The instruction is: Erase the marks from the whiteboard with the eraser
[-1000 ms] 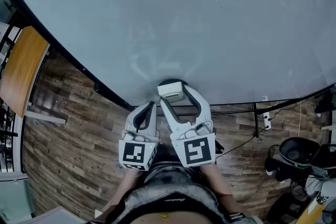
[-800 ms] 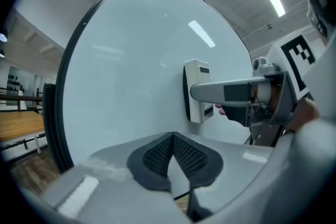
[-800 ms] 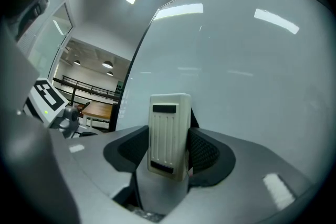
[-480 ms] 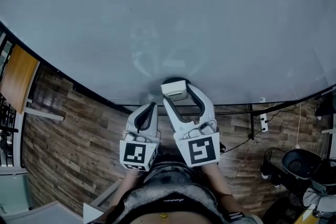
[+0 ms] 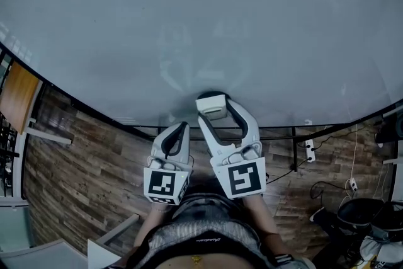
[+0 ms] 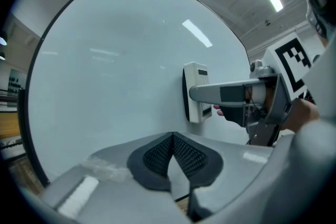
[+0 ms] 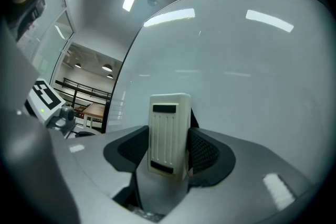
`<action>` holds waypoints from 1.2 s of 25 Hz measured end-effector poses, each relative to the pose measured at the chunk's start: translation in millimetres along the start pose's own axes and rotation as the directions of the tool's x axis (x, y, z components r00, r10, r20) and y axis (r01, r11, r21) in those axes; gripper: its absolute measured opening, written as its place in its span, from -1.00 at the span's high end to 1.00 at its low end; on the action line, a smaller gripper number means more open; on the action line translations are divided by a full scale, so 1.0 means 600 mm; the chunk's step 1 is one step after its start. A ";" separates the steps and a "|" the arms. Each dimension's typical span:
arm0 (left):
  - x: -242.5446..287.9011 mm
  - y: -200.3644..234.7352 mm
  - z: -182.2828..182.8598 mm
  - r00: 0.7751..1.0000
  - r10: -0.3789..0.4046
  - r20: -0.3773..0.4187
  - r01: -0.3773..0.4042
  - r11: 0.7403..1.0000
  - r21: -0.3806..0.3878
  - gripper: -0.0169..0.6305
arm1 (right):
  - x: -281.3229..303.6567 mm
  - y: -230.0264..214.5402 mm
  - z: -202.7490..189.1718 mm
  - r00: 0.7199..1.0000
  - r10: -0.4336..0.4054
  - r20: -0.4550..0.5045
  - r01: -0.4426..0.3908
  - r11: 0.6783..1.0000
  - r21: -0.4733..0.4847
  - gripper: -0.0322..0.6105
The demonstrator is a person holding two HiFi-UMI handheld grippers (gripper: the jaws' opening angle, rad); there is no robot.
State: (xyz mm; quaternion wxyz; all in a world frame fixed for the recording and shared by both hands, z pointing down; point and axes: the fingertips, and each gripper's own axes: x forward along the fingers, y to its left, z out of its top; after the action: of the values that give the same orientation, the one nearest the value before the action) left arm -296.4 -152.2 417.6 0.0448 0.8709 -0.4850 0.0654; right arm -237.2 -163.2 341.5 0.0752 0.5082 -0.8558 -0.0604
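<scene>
The whiteboard [image 5: 201, 16] fills the upper part of the head view, with only faint smudged traces near its lower middle. My right gripper [image 5: 213, 107] is shut on the white eraser [image 5: 212, 108], pressing it flat to the board. In the right gripper view the eraser [image 7: 168, 132] stands upright between the jaws of the right gripper [image 7: 170, 150]. My left gripper [image 5: 179, 129] hangs shut and empty just below the board's lower edge, left of the right one. The left gripper view shows the left gripper [image 6: 172, 150] with pads together and the eraser [image 6: 196, 92] against the whiteboard [image 6: 115, 76].
A black frame [image 5: 277, 130] runs under the board's lower edge. Below lies a wood-plank floor [image 5: 82, 173]. An orange-brown table top [image 5: 16, 94] sits at the far left. Cables and dark equipment [image 5: 352, 214] crowd the lower right floor.
The right gripper with the eraser has shifted slightly right and up along the board. The head view has drifted, sliding the table at the left further out of view. The left gripper stays put.
</scene>
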 end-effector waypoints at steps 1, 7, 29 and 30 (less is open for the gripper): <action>0.004 -0.009 0.001 1.000 0.003 0.001 -0.003 1.000 0.000 0.93 | -0.007 -0.011 -0.003 1.000 -0.004 -0.002 0.004 1.000 0.001 0.15; 0.018 -0.075 0.004 1.000 0.003 -0.007 -0.003 1.000 0.000 0.93 | -0.059 -0.078 -0.023 1.000 -0.017 -0.014 0.017 1.000 -0.015 0.15; 0.072 -0.187 0.002 0.996 -0.088 -0.014 0.088 0.996 -0.002 0.93 | -0.112 -0.172 -0.059 0.999 -0.006 -0.041 0.003 0.998 -0.055 0.15; 0.074 -0.186 0.004 0.996 -0.093 -0.010 0.093 0.996 -0.003 0.93 | -0.111 -0.172 -0.059 0.999 -0.009 -0.045 0.006 0.998 -0.056 0.15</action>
State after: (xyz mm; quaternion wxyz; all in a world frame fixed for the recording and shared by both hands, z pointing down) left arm -178.2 -130.9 420.6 0.0512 0.8921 -0.4439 0.0673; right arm -110.1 -154.7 353.3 0.1084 0.5103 -0.8500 -0.0731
